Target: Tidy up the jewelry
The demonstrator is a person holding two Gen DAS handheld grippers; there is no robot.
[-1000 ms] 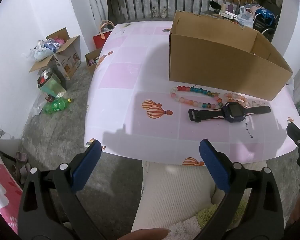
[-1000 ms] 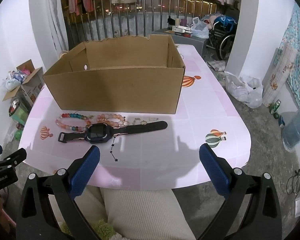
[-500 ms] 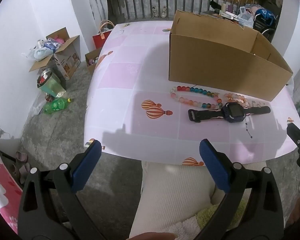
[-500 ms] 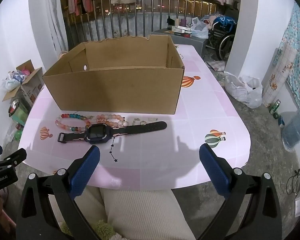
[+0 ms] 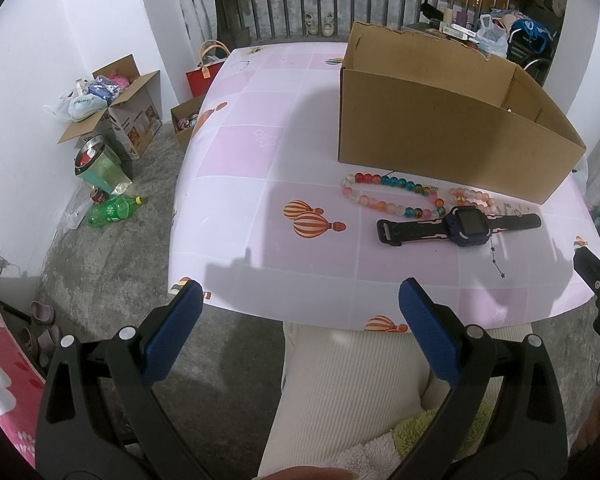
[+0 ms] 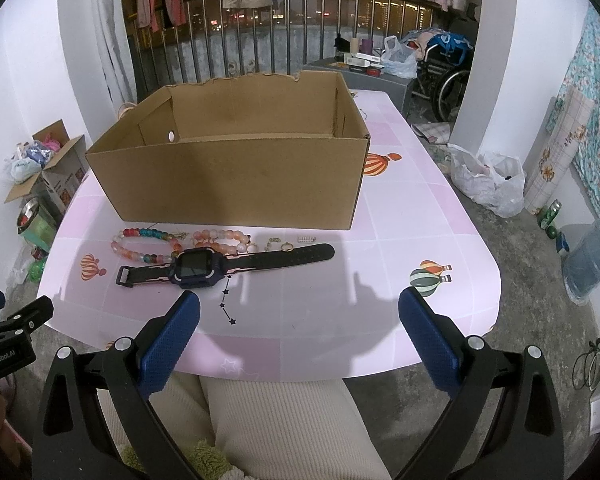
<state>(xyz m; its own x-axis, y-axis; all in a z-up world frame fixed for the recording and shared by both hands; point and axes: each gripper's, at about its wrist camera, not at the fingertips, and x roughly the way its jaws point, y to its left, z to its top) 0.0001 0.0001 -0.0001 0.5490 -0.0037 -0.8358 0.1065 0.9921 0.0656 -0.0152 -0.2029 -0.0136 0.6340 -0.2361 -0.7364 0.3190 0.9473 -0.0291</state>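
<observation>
Dark blue smartwatch with black strap point(image 6: 198, 270) lies flat on pink checked tablecloth point(image 6: 400, 216), multicoloured glass bead bracelet point(image 6: 146, 246) and peach bead bracelet point(image 6: 222, 238) just behind, open brown cardboard box point(image 6: 236, 176) behind those. Basically nothing moved since earlier frames. Left gripper point(image 5: 300, 330) and right gripper point(image 6: 299, 332) both spread wide, empty, hanging at table's near edge above cream ribbed trouser legs point(image 6: 284, 424).

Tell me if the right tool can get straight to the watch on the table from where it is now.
Probably yes. The right tool is open and empty, held back over the table's near edge, and the watch lies flat ahead and slightly left with only bare tabletop between. The beads and cardboard box sit behind it.
</observation>
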